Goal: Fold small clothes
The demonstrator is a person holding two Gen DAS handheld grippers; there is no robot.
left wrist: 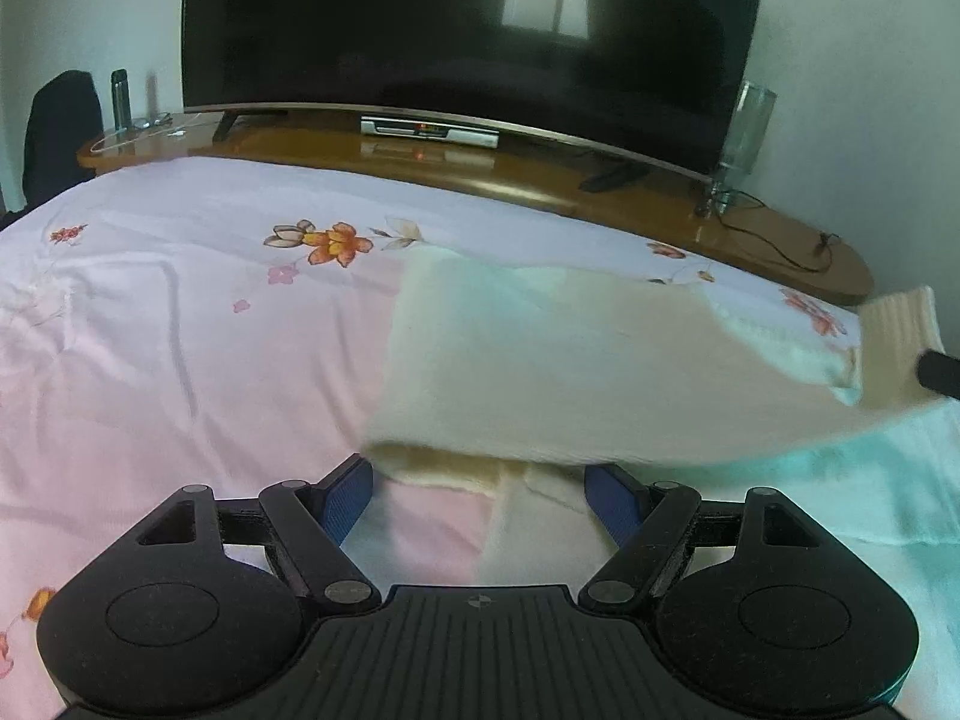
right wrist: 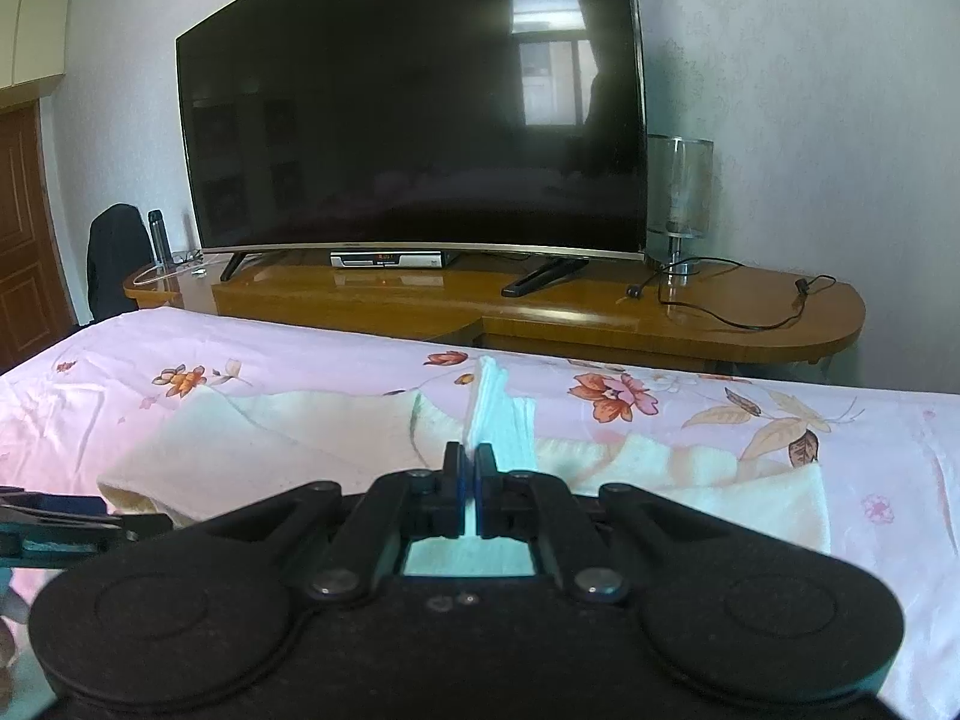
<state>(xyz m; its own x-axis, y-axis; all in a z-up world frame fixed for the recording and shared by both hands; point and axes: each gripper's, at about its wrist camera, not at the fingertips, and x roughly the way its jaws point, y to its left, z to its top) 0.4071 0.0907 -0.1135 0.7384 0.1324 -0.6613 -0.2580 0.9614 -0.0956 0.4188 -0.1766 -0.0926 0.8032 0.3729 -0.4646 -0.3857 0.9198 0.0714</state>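
The right gripper point(right wrist: 470, 468) pinches a fold of the cream garment point(right wrist: 498, 414) above the floral bedsheet point(right wrist: 840, 480); the left gripper point(left wrist: 480, 498) gapes wide, holding nothing

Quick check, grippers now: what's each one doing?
Left gripper: open, holding nothing.
Right gripper: shut on a fold of the cream garment.

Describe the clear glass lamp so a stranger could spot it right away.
Find the big black television on the long wooden console. Just beyond the screen's right edge stands the clear glass cylinder lamp on a slim metal stem, the only see-through item there, black cord trailing.
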